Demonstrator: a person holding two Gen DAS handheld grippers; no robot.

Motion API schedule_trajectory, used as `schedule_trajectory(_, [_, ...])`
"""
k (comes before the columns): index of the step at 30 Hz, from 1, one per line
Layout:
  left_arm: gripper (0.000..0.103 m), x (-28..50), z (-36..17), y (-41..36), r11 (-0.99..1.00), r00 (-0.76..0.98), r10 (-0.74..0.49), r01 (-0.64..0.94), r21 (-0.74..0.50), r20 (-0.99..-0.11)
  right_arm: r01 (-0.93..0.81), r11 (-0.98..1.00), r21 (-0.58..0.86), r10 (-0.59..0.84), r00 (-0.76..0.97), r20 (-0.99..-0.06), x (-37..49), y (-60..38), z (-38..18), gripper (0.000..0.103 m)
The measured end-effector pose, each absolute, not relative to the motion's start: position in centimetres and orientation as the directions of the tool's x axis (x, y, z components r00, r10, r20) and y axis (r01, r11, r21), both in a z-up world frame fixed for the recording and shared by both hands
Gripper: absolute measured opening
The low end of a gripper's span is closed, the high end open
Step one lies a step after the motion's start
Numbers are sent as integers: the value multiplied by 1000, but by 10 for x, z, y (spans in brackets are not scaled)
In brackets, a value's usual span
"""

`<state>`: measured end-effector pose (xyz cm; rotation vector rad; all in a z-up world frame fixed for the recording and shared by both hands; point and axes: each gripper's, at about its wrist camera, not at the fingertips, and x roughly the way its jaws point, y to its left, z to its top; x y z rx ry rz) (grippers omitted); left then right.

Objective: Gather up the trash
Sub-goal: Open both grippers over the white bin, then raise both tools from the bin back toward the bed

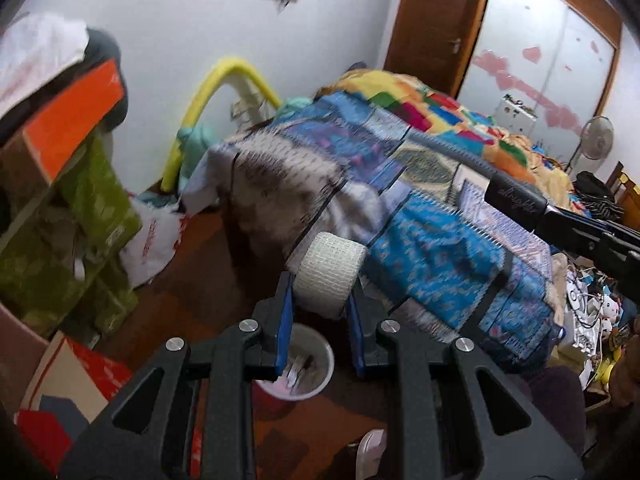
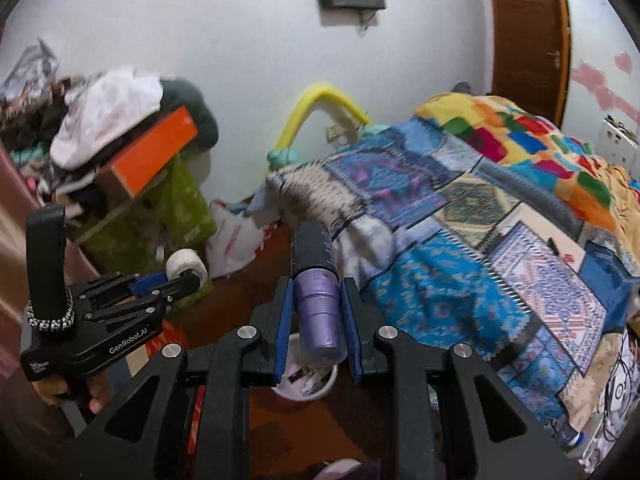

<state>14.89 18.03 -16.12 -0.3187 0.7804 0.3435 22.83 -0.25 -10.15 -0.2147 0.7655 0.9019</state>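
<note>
My left gripper (image 1: 320, 280) is shut on a white roll of bandage tape (image 1: 328, 272) and holds it in the air above a white round bin (image 1: 316, 364) on the brown floor. It also shows in the right wrist view (image 2: 180, 276) with the roll (image 2: 186, 264). My right gripper (image 2: 318, 292) is shut on a dark spray bottle with a purple cap (image 2: 318, 304), also above the bin (image 2: 308, 380). The bottle's dark end and my right gripper show at the right of the left wrist view (image 1: 516, 196). The bin holds some scraps.
A bed with a patchwork quilt (image 1: 420, 216) fills the right. Stacked boxes with an orange box (image 1: 76, 120) and green bags (image 1: 92, 208) stand left. A white plastic bag (image 1: 152, 240) lies on the floor. A brown door (image 1: 436, 20) is at the back.
</note>
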Motion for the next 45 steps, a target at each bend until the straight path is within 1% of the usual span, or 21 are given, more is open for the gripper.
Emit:
schedule_trajectory(7, [24, 141, -212, 201, 873, 582, 150, -458, -170, -799, -797, 591, 125, 551, 286, -784, 222, 42, -159, 22])
schedule_trajectory(16, [24, 148, -286, 214, 847, 457, 70, -497, -189, -887, -820, 557, 130, 404, 131, -905, 226, 88, -249, 22])
schedule_trajectory(24, [24, 162, -348, 229, 811, 341, -36, -539, -227, -939, -819, 549, 169, 322, 20, -947, 240, 114, -301, 22])
schedule_trajectory(27, [24, 170, -356, 234, 802, 321, -59, -549, -237, -945, -818, 544, 184, 311, -7, -950, 247, 122, -308, 23])
schedule_trajectory(30, [24, 179, -356, 242, 791, 333, -89, -549, -270, -939, -816, 534, 219, 331, -36, -943, 255, 128, -307, 23])
schedule_trajectory(31, [25, 182, -354, 244, 792, 332, -82, -551, -264, -940, -814, 532, 233, 336, -49, -941, 258, 130, -307, 23])
schedule_trajectory(32, [30, 186, -353, 246, 794, 326, -77, -551, -256, -942, -810, 532, 246, 343, -60, -938, 261, 131, -306, 24])
schedule_trajectory(33, [33, 188, -351, 247, 797, 326, -72, -550, -251, -943, -808, 535, 249, 343, -61, -937, 262, 132, -304, 28])
schedule_trajectory(34, [34, 190, -350, 247, 799, 328, -63, -549, -245, -942, -807, 540, 240, 339, -53, -939, 264, 132, -303, 31])
schedule_trajectory(36, [36, 192, -346, 247, 808, 331, -53, -541, -235, -942, -809, 545, 222, 338, -30, -941, 265, 132, -300, 42])
schedule_trajectory(45, [36, 182, -324, 239, 819, 351, -6, -536, -206, -936, -807, 551, 213, 375, 11, -927, 265, 112, -278, 42])
